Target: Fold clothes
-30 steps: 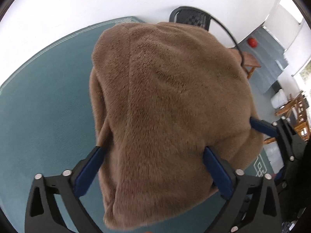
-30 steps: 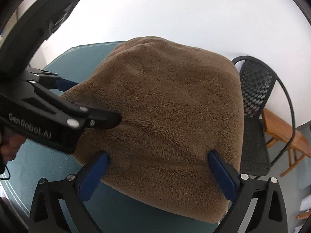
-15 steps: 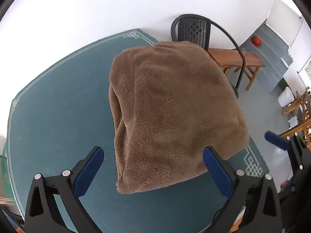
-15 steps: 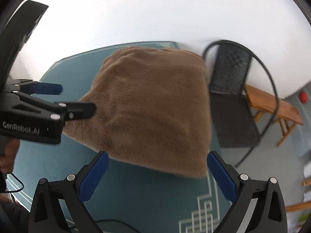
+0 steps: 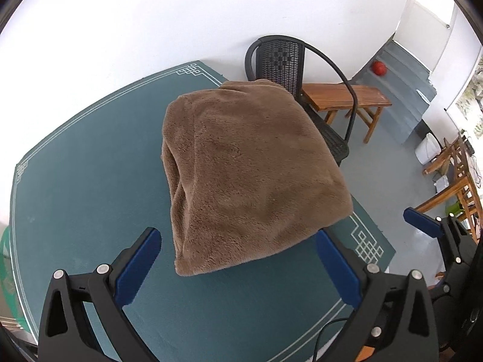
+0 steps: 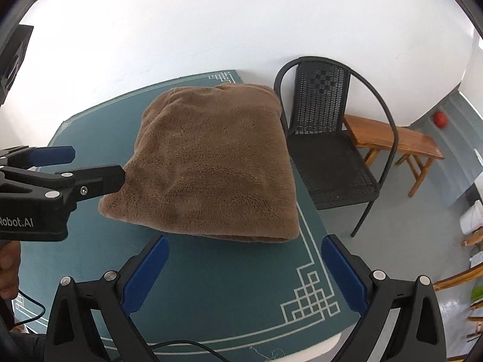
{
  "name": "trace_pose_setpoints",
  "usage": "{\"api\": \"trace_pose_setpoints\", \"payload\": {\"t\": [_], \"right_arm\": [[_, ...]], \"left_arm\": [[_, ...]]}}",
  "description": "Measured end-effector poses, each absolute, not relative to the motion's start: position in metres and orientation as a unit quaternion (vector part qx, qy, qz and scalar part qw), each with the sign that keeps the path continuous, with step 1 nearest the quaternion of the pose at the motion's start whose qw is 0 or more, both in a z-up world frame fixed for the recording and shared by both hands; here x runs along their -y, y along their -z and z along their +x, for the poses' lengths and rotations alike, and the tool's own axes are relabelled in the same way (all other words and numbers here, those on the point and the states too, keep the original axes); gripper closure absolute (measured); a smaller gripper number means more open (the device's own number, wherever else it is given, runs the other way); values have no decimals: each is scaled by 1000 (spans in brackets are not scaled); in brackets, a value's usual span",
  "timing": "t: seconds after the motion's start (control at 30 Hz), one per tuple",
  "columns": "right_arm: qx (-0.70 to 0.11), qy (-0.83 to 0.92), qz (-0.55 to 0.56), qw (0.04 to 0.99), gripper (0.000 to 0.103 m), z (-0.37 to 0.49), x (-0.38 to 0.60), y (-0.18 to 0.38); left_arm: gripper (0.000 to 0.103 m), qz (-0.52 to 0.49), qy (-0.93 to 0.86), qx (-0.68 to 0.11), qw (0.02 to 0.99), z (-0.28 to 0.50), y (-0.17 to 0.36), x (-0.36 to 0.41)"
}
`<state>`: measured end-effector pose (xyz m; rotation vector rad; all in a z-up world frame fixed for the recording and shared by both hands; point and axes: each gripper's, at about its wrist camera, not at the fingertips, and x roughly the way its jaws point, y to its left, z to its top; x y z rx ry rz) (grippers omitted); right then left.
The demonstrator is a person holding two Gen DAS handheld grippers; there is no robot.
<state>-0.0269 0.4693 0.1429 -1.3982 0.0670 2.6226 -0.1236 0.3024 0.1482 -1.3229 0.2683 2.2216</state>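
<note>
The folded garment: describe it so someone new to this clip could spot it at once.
Find the teal table cover with its white border pattern, in front of the black mesh chair. On it lies the folded brown fleece garment, the only plush, soft thing there, thick and squarish.

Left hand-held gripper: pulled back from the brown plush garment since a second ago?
Yes. Left hand-held gripper backed off the folded brown plush garment; more teal table mat shows.

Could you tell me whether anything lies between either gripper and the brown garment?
Nothing visible does. The folded garment lies alone on the green mat; only bare mat separates it from the open left gripper and open right gripper. The chair stands off to the side.
</note>
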Motion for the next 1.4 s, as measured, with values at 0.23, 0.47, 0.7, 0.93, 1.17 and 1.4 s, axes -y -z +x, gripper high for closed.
{"api": "trace_pose_setpoints", "payload": {"t": [0.23, 0.47, 0.7, 0.93, 1.17, 1.4], "right_arm": [[-20, -881, -464, 91, 1, -23, -480, -146], [-16, -887, -450, 99, 1, -26, -491, -154], [-8, -892, -442, 93, 1, -35, -497, -158], [-2, -896, -437, 81, 1, -43, -505, -158], [-1, -897, -438, 65, 1, -54, -513, -151], [-6, -890, -454, 45, 1, -62, -514, -134]], "left_arm": [[1, -486, -823, -109, 275, -114, -152, -308], [1, -477, -828, -115, 271, -118, -155, -324], [1, -470, -836, -112, 260, -122, -159, -336], [1, -469, -841, -104, 249, -128, -160, -343], [1, -458, -849, -110, 241, -127, -159, -350], [1, -481, -842, -117, 217, -132, -146, -351]]}}
